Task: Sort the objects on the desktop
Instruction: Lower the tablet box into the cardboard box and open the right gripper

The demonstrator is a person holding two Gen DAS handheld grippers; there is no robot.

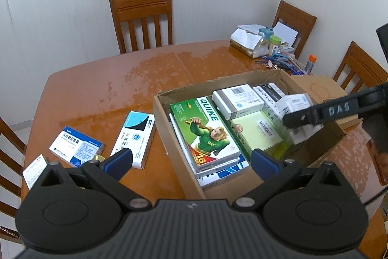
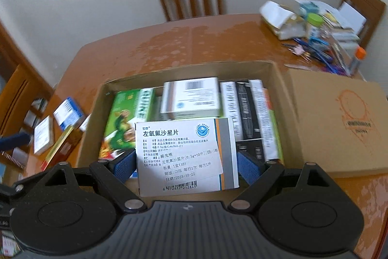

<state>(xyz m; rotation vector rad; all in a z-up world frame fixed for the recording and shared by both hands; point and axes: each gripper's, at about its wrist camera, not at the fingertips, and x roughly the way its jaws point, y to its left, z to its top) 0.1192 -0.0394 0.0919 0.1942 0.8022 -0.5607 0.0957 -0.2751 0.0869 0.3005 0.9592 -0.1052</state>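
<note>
- Two medicine boxes lay on the wooden table [image 1: 84, 98] at the left: a blue-and-white box [image 1: 76, 146] and a white box with a black-and-blue corner [image 1: 134, 138].
- The left gripper [image 1: 191, 160] hung with its jaws wide and nothing between them, over the near left edge of the cardboard carton [image 1: 169, 137].
- The green QUIKE box [image 1: 206, 130] lay inside the carton.
- The right gripper [image 2: 186, 168] gripped a white medicine box [image 2: 184, 154] above the carton's near right part.
</note>
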